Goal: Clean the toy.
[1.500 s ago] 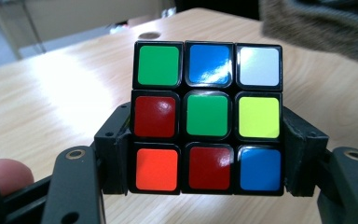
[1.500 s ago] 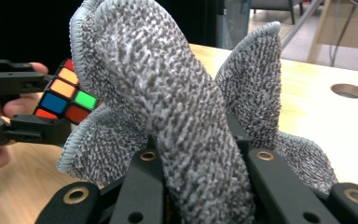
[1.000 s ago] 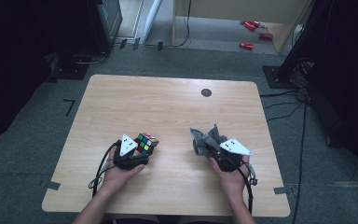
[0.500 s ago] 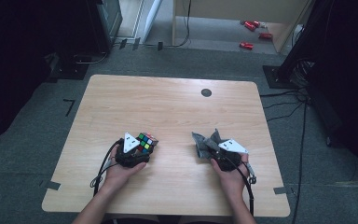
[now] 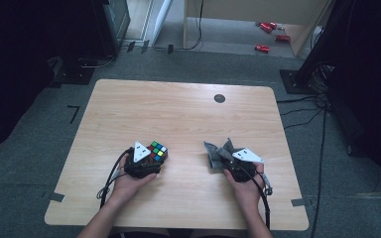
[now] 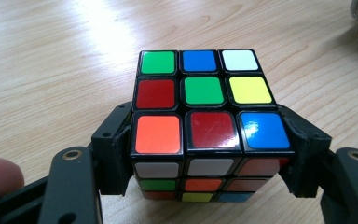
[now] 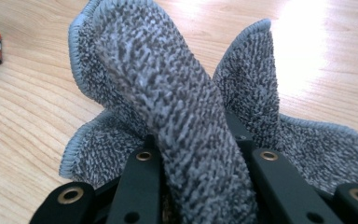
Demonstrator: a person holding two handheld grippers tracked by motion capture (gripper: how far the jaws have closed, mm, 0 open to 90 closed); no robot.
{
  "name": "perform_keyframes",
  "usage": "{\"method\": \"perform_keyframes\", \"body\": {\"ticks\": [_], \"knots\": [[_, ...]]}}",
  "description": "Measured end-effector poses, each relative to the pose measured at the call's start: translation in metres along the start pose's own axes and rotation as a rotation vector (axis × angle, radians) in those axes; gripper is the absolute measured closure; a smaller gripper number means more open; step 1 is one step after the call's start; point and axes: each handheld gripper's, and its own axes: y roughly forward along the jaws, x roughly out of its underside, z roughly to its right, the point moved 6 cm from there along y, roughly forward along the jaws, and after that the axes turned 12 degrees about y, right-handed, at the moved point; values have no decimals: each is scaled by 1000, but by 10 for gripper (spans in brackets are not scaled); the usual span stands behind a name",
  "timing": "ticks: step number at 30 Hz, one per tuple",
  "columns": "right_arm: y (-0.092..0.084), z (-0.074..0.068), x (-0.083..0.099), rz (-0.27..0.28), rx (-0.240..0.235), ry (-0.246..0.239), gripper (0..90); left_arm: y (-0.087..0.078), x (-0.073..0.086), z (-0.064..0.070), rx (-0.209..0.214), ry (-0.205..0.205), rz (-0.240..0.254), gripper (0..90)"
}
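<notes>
Pale wood-grain counter (image 5: 178, 119) with rounded corners, standing on grey carpet (image 5: 44, 148); small dark round disc (image 5: 220, 98) set into the far edge, taken here as the landmark. Nearer than the disc and off to its left, a colour-scrambled puzzle cube (image 6: 200, 116) resting on the wood, clamped at its two lower sides by the left claw (image 5: 146, 161), pads pressed flat against the black edges, green, blue and white tiles along the far row of the top face. Nearer than the disc and a little to its right, a grey terry cloth (image 7: 177, 116) bunched upright, a thick fold pinched tight in the right claw (image 5: 230, 163), loose corners spread on the counter on both sides. Cube and cloth well apart, bare wood between them. Bright glare on the grain in both gripper views. Beyond the disc, past the counter's far edge, red objects (image 5: 268, 34) on the floor; dark stands and cables (image 5: 322, 124) right of the disc.
</notes>
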Motion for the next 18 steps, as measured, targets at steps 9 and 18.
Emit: {"method": "perform_keyframes", "body": {"ticks": [9,18], "knots": [[-1,-2,-5,41,-1,-11,342,-6,-3,-2,-25,-16,59,200],[-41,10,-36,136,-59,73,198,-33,-7,-16,-14,-91,115,101]]}}
